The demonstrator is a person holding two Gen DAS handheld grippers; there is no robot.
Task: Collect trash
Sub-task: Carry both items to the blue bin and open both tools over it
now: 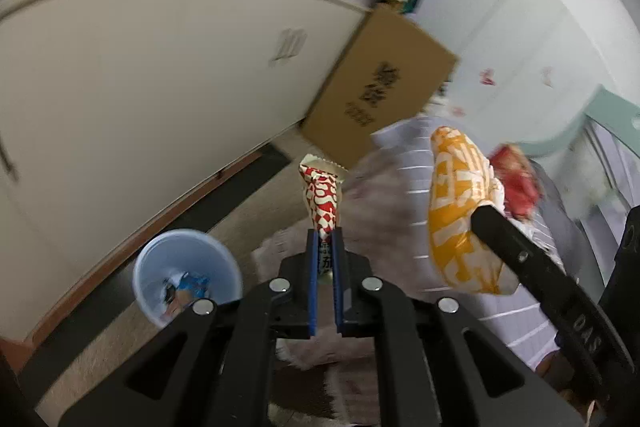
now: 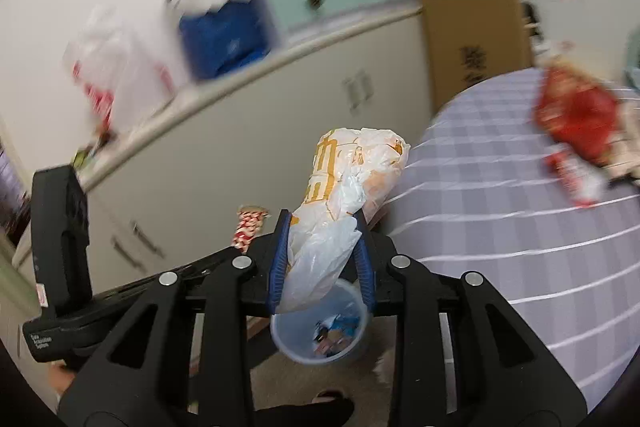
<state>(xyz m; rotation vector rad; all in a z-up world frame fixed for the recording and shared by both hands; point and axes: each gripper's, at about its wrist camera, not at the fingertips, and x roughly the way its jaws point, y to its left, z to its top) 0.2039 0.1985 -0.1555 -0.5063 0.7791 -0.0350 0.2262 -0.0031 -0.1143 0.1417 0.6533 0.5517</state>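
Red wrapper (image 1: 322, 199) pinched in left gripper (image 1: 325, 239), orange bag (image 2: 340, 203) squeezed in right gripper (image 2: 322, 227), both above the bin (image 2: 320, 327).

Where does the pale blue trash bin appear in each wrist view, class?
Left wrist view: pale blue trash bin at lower left, on the floor beside the cabinet.
Right wrist view: bin at lower centre, below the held orange-and-white bag.
Shared landmark: cardboard box.

"DAS" on right tongs' arm (image 1: 576, 323)
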